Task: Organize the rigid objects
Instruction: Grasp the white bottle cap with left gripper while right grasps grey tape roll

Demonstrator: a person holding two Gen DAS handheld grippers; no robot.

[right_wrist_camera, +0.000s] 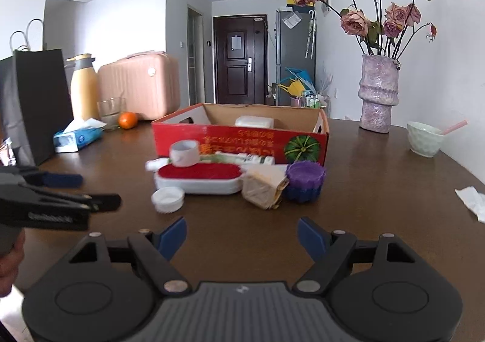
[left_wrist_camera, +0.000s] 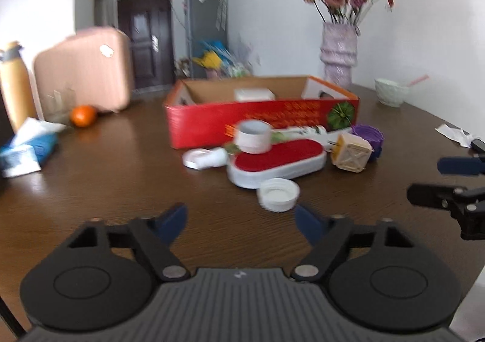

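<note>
Both claws are seen with jaws spread apart and nothing between the blue pads. The left gripper [left_wrist_camera: 241, 222] is held low over the brown table [left_wrist_camera: 121, 166], and the right gripper [right_wrist_camera: 242, 237] likewise.

Ahead of the left claw and slightly to its right, a white round cap [left_wrist_camera: 278, 193] lies open side up, nearest of all the items. Just beyond it a white tray with a red top [left_wrist_camera: 277, 161] is found; its long axis runs across the claw's line, with the far end angled away to the right. A white tape roll [left_wrist_camera: 254, 136] rests on its left end, its hole facing up. A beige wooden cube [left_wrist_camera: 351, 152] and a purple ridged jar [left_wrist_camera: 368, 136] stand to the right of the tray, touching one another. Farther ahead, a red cardboard box [left_wrist_camera: 260, 121] is set broadside to both claws, with a white container [left_wrist_camera: 254, 94] inside it.
</note>
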